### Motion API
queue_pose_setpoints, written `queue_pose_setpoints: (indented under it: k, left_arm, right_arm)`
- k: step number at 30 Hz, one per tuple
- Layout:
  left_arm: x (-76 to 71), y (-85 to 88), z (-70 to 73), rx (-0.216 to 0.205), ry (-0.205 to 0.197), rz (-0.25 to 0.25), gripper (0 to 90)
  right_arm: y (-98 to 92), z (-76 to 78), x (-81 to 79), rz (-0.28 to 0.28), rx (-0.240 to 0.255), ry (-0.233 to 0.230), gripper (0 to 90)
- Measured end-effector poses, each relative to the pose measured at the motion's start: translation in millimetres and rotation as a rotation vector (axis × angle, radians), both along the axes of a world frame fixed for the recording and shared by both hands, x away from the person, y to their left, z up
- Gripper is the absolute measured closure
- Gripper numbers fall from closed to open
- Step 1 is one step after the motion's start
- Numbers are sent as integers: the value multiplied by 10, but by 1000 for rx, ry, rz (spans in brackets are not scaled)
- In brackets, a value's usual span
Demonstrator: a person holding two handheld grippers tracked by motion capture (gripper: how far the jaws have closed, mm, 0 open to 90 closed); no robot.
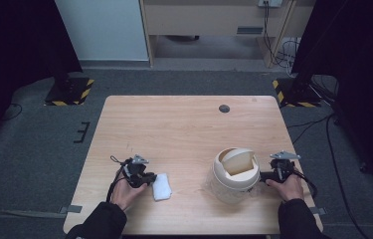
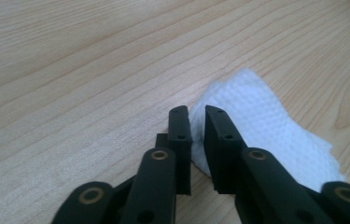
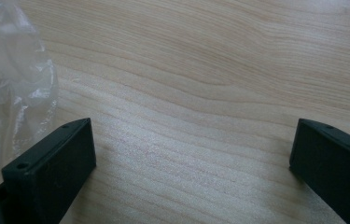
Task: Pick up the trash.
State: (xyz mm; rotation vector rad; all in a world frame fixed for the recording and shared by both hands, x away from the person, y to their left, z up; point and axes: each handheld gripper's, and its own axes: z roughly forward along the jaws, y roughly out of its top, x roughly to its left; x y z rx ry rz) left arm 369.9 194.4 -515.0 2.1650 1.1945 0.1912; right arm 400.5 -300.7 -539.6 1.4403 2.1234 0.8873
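Left claw [image 2: 198,122] was pinched on the white paper towel [image 2: 261,128] at the tabletop's [image 1: 184,124] 7 o'clock. Right claw [image 3: 191,149] was spread wide, beside the swing-lid bin [image 1: 233,174], at 5 o'clock.

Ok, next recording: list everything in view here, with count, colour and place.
Table: one, light wood, centre.
Paper towel: one, white, folded, front left, pinched at its edge by the left tongs.
Swing-lid bin: one, cream, front right, clear bag liner showing.
Grommet: one, dark, far edge of the table.
Left tongs: black, nearly closed on the towel.
Right tongs: black, wide open beside the bin.
Hands: two, dark sleeves, bottom.
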Motion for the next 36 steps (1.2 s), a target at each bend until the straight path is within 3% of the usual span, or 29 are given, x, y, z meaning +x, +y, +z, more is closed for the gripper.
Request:
queue_pose_setpoints:
  k: [3, 8, 24, 36]
  left_arm:
    - [-3, -11, 13, -1, 5, -6, 845]
    - [-20, -21, 69, -36, -7, -32, 854]
    - [-137, 12, 416, -238, -192, -23, 858]
    - [-231, 23, 616, -341, -304, -40, 858]
  right_arm:
    - [0, 0, 0, 0, 0, 0, 5]
    - [0, 0, 0, 0, 0, 0, 5]
    - [-1, 0, 0, 1, 1, 0, 5]
    - [0, 0, 3, 2, 1, 0, 5]
